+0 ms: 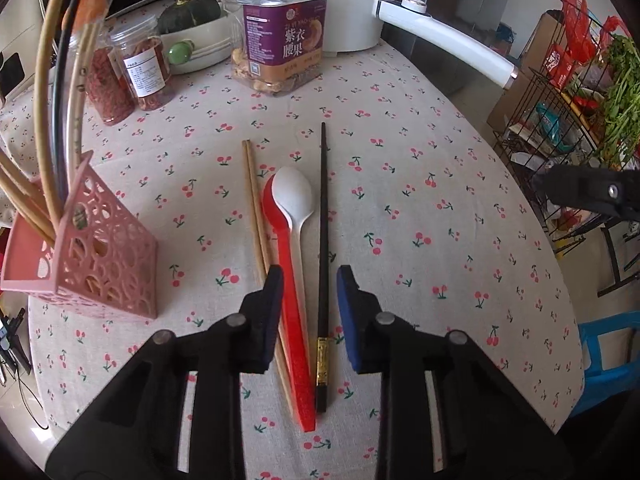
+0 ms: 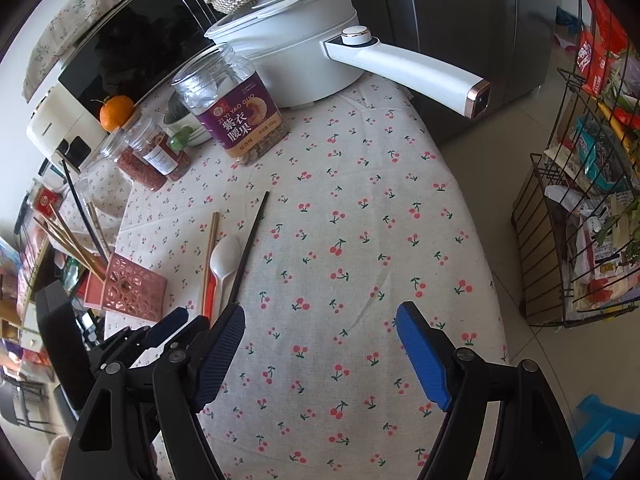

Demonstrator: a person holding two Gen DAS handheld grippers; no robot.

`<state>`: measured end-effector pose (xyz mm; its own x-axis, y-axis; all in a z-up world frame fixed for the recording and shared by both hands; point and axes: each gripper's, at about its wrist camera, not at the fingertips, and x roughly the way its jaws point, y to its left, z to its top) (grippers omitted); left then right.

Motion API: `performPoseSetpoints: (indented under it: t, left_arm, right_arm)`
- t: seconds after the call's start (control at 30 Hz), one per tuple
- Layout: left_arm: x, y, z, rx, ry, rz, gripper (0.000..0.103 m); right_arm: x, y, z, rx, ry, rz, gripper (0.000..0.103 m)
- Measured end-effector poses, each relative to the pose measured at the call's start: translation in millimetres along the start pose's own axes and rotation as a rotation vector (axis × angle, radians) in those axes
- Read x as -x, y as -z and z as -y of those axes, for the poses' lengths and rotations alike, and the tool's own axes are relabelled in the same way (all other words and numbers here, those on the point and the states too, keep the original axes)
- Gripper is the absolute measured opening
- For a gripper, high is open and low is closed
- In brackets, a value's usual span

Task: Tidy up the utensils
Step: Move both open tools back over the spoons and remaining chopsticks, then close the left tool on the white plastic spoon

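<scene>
Your left gripper hangs spread over the loose utensils; your right is spread over bare cloth.

Left wrist view: your left gripper (image 1: 308,280) has its jaws apart, straddling the red spoon (image 1: 294,320), the white spoon (image 1: 294,204) lying on it, and the black chopstick (image 1: 323,248). The wooden chopsticks (image 1: 256,216) lie just left of the red spoon, passing under the left finger. The pink holder (image 1: 108,256) stands well left of the red spoon, sticks already in it. Right wrist view: your right gripper (image 2: 320,328) is spread wide, holding nothing, well right of the pink holder (image 2: 134,286); the black chopstick (image 2: 250,248) lies between them.
</scene>
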<state>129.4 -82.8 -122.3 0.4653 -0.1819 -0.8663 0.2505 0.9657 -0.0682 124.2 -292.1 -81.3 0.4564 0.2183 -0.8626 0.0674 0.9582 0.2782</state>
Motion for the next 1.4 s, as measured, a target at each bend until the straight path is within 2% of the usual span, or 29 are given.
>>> performPoseSetpoints:
  t: [0.2,0.27,0.3,0.43,0.5,0.57,0.7,0.8,0.9,0.93,1.0,1.03,1.07,1.23,1.33,1.4]
  left_arm:
    - [-20.0,-16.7,1.4,0.033,-0.034,0.048,0.03]
    - [-25.0,-23.6,5.1,0.031,-0.041,0.059,0.037]
    - [-27.6,-27.3,7.2,0.026,-0.049,0.062,0.038]
    - [-41.7,-39.4,14.3,0.01,-0.092,0.037,0.038]
    - [-44.1,-41.3,17.1,0.003,-0.097,0.029,0.031]
    - [-43.4,-40.7,20.2,-0.004,-0.083,0.02,0.007]
    - [-34.5,-37.2,24.8,-0.008,0.007,-0.002,0.002]
    - [-18.3,-35.3,30.4,-0.036,0.053,0.019,0.001]
    - [-5.8,-38.6,31.6,-0.061,0.048,0.048,0.001]
    - [-4.2,-40.5,30.5,-0.061,0.045,0.049,0.002]
    - [-8.7,-45.3,27.1,-0.057,0.048,0.015,0.017]
    - [-12.3,-47.0,25.1,-0.056,0.042,0.002,0.034]
    - [-16.1,-48.7,24.2,-0.063,0.034,-0.008,0.044]
    - [-31.3,-55.2,24.9,-0.162,-0.025,-0.029,0.043]
    - [-40.3,-56.6,29.8,-0.251,-0.064,-0.074,0.031]
    - [-46.4,-55.0,33.7,-0.314,-0.085,-0.105,0.031]
  right_arm:
    - [2.2,-6.5,14.2,-0.014,-0.002,0.0,0.079]
    - [2.7,-9.3,20.9,-0.034,-0.003,0.002,0.079]
    - [3.0,-10.6,24.2,-0.045,-0.003,0.004,0.079]
    - [4.2,-14.3,35.6,-0.088,-0.009,0.007,0.079]
    - [4.2,-14.9,39.6,-0.104,-0.017,0.003,0.079]
    - [4.1,-14.9,41.9,-0.11,-0.019,0.001,0.079]
    - [2.2,-14.8,42.1,-0.109,-0.015,-0.004,0.079]
    - [-0.2,-14.0,40.6,-0.107,-0.019,-0.013,0.079]
    - [-1.9,-12.8,38.6,-0.105,-0.02,-0.019,0.079]
    - [-2.3,-12.6,37.6,-0.105,-0.023,-0.021,0.079]
    - [-3.6,-12.3,36.5,-0.109,-0.029,-0.025,0.079]
    - [-4.1,-12.1,35.9,-0.11,-0.033,-0.028,0.079]
    - [-4.6,-11.8,35.6,-0.11,-0.035,-0.03,0.079]
    - [-5.2,-12.0,35.3,-0.1,-0.033,-0.033,0.079]
    - [-6.3,-13.2,39.2,-0.109,-0.032,-0.035,0.079]
    - [-7.1,-14.0,41.7,-0.118,-0.033,-0.037,0.079]
